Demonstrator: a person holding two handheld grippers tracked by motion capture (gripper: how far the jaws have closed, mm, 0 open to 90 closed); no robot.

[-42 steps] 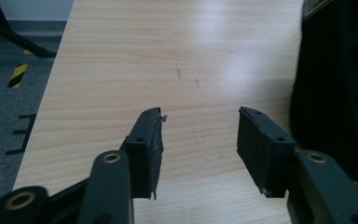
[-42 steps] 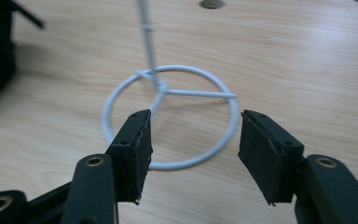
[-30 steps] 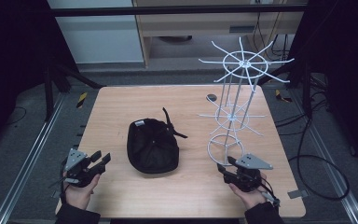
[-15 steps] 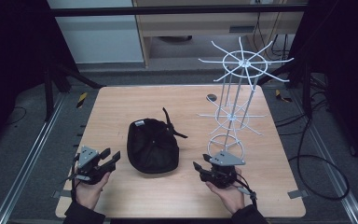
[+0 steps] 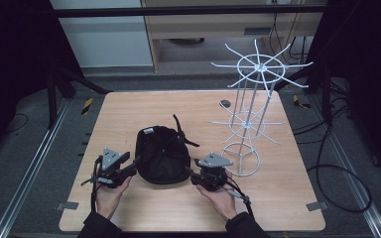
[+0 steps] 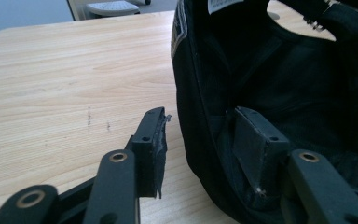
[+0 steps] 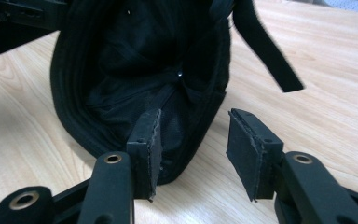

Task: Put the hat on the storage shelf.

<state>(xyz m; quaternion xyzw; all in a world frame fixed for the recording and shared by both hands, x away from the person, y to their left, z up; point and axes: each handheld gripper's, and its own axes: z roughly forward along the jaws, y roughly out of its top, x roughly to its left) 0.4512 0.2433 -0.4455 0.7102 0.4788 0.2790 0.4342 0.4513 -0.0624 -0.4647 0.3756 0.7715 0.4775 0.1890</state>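
A black cap [image 5: 161, 153] lies upside down in the middle of the wooden table [image 5: 124, 114], its strap [image 7: 261, 46] trailing off toward the far side. My left gripper [image 5: 135, 167] is at the cap's left edge and open. In the left gripper view the cap's rim [image 6: 189, 93] runs between the jaws, one jaw outside on the wood and the other inside the cap. At the cap's right edge my right gripper [image 5: 194, 176] is open too. In the right gripper view the cap [image 7: 135, 70] has its near edge partly between the jaws of the right gripper [image 7: 195, 116].
A tall white wire rack [image 5: 250, 119] with spoke arms stands on the table's right side, its ring base just right of my right hand. A small dark object [image 5: 224, 103] lies near the far edge. Bare wood shows left of and in front of the cap.
Both grippers have moved inward from the table's front corners to the cap's two sides. The cap has not moved.
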